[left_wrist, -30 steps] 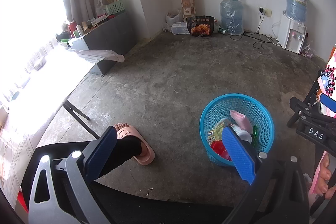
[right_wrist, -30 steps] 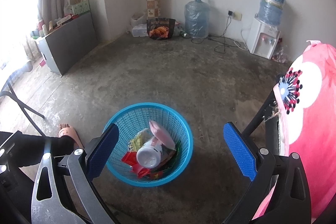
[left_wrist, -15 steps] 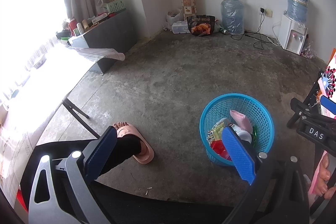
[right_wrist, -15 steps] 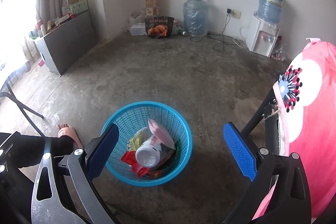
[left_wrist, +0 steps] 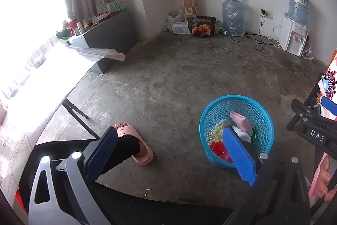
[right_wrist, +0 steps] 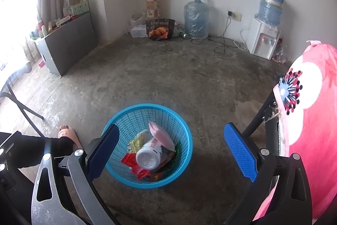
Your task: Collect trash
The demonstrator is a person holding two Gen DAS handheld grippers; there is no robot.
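Right gripper over the trash basket

My right gripper [right_wrist: 171, 151] hangs with its blue pads wide apart and nothing between them, above the blue mesh basket [right_wrist: 181, 125] on the concrete floor [right_wrist: 168, 73]. Inside I see a white bottle [right_wrist: 148, 156], a pink packet [right_wrist: 160, 134] leaning over it, and red and yellow wrappers [right_wrist: 131, 158]. A foot in a pink slipper [right_wrist: 68, 133] rests just left of the basket.

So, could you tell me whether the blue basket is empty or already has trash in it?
Partly filled. The blue basket holds a white bottle lying on wrappers.
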